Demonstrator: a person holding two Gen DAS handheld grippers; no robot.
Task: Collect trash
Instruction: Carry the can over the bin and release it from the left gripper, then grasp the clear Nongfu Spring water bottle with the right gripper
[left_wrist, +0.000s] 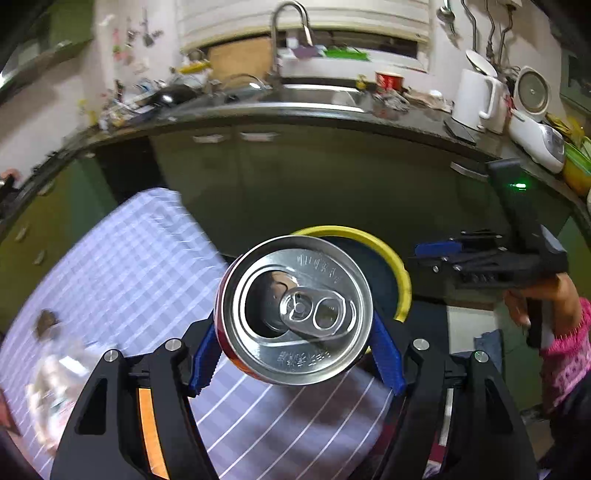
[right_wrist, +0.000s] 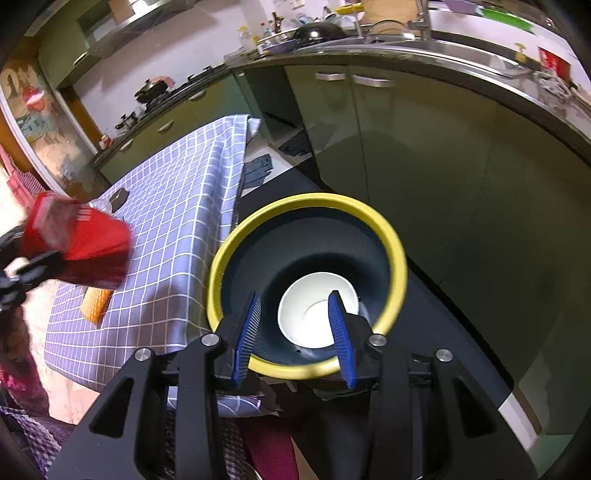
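Note:
My left gripper (left_wrist: 295, 354) is shut on an opened red drink can (left_wrist: 295, 310), its silver top facing the camera, held in the air above the table's edge. The can shows blurred in the right wrist view (right_wrist: 77, 247). Beyond it stands a dark bin with a yellow rim (left_wrist: 402, 284). In the right wrist view the bin (right_wrist: 306, 280) is right below my right gripper (right_wrist: 295, 306), which is open and empty. A white paper cup (right_wrist: 317, 310) lies at the bin's bottom.
A table with a lilac checked cloth (right_wrist: 173, 206) stands left of the bin. On it lie an orange sponge-like piece (right_wrist: 96, 302), a clear plastic item (left_wrist: 51, 376) and a small brown scrap (left_wrist: 46, 321). Green kitchen cabinets (right_wrist: 424, 166) and a cluttered counter with a sink (left_wrist: 314, 96) run behind.

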